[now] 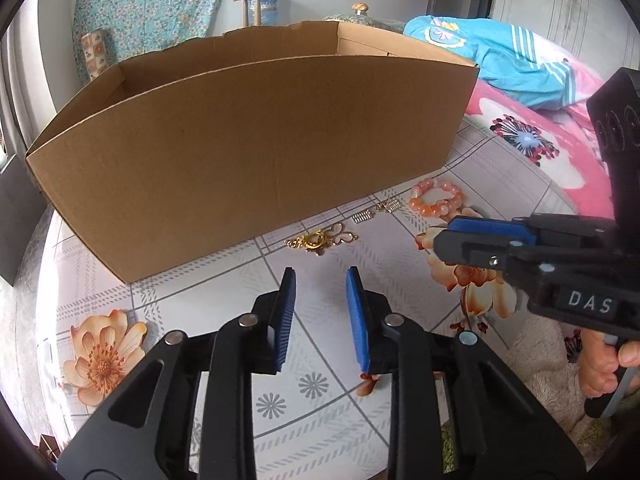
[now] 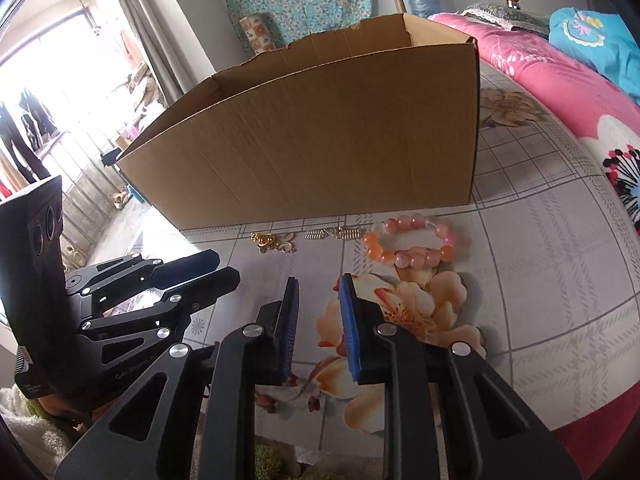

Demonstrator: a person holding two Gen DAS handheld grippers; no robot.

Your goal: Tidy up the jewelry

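An open cardboard box (image 1: 248, 136) stands on the flowered cloth; it also shows in the right wrist view (image 2: 320, 136). In front of it lie a pink and orange bead bracelet (image 1: 437, 199) (image 2: 410, 243), two small silver clips (image 1: 362, 216) (image 2: 334, 233) and gold jewelry pieces (image 1: 320, 239) (image 2: 274, 241). My left gripper (image 1: 320, 280) is open and empty, just short of the gold pieces; it also shows in the right wrist view (image 2: 220, 266). My right gripper (image 2: 318, 282) is open and empty, short of the bracelet; it also shows in the left wrist view (image 1: 452, 234).
The flowered cloth (image 1: 328, 392) covers the surface. A pink floral blanket (image 2: 560, 88) and blue clothing (image 1: 512, 60) lie at the right. A fluffy towel (image 1: 548, 364) lies near the front edge. A window and hanging clothes (image 2: 36, 128) are at the left.
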